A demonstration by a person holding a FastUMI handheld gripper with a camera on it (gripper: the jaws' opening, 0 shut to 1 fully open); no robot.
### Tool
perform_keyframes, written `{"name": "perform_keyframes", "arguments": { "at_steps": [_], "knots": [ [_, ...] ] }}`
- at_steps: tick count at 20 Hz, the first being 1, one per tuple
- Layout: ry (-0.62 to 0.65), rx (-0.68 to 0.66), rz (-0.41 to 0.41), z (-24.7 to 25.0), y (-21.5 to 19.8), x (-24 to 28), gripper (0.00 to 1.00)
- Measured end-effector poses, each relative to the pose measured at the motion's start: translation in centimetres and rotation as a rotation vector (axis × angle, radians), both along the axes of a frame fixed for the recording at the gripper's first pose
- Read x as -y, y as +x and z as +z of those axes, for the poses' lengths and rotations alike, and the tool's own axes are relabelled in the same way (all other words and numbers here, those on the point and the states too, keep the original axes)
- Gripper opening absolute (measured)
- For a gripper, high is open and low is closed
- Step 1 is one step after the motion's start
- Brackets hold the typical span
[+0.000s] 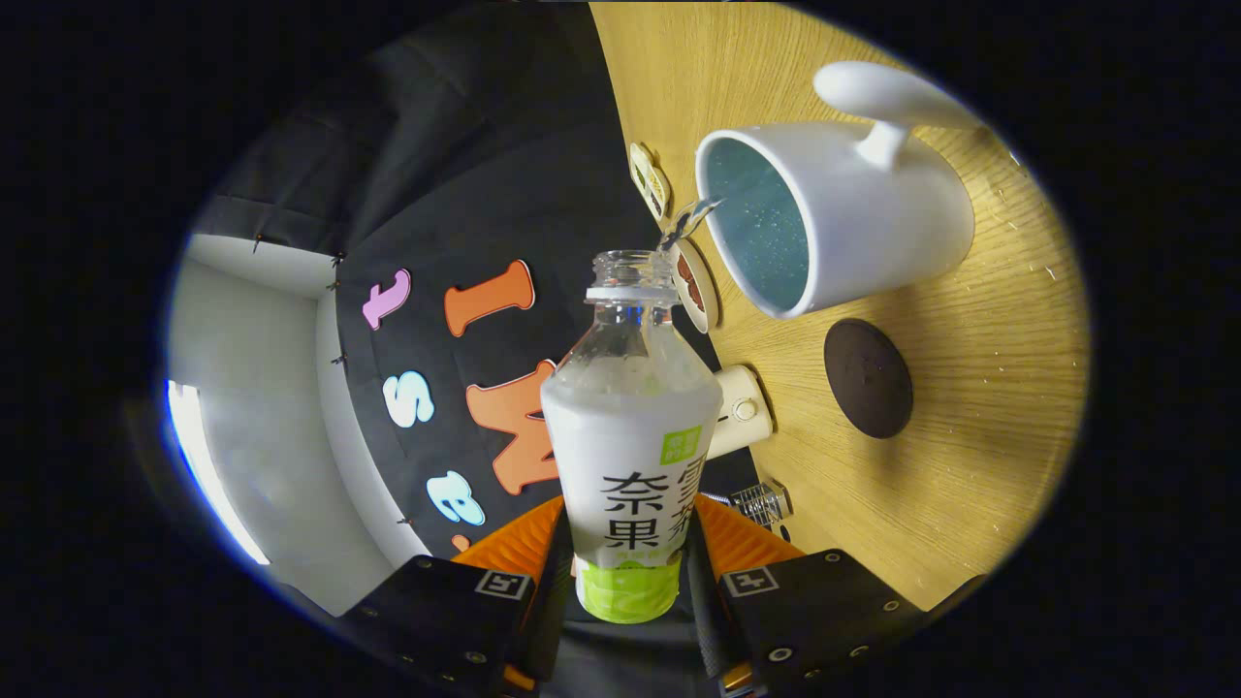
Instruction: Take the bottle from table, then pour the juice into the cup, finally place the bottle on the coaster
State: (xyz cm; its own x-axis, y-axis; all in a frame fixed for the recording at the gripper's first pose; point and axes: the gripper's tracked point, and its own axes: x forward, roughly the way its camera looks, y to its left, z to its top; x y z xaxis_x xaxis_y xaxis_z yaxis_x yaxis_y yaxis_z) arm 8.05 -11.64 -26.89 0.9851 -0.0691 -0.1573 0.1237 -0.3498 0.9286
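1. Both jaws of the gripper [628,582] are clamped on the bottle [630,456], one finger on each side of its lower body, at the bottom centre of the gripper view.
2. Between the fingers, the bottle runs up the middle of the frame, and the whole scene is rolled sideways, with the wooden table [970,465] filling the right half like a wall.
3. Its cap is off; the open clear neck sits at centre frame, just left of the cup's rim.
4. A white label with a green band at the base wraps the bottle's lower part; the upper part is clear, with droplets or foam inside.
5. A thin clear stream of juice [686,221] leaves the bottle's mouth and reaches the rim of the cup [834,233] in the upper right.
6. That white cup has a speckled blue-green inside, its mouth faces the bottle, and its handle points toward the top of the frame.
7. Just below the cup in the frame, on the table, lies a dark round coaster [868,378], apart from the cup and bare.
8. A small white cylindrical object [742,412] sits at the table's edge, right of the bottle's shoulder; what it is I cannot tell.
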Motion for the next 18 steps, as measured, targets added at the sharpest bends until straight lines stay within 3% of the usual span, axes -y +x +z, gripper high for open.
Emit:
{"name": "perform_keyframes", "arguments": {
  "at_steps": [18],
  "knots": [
    [0.127,0.03,-0.041,1.4,0.0,0.9,0.57]
  ]
}}
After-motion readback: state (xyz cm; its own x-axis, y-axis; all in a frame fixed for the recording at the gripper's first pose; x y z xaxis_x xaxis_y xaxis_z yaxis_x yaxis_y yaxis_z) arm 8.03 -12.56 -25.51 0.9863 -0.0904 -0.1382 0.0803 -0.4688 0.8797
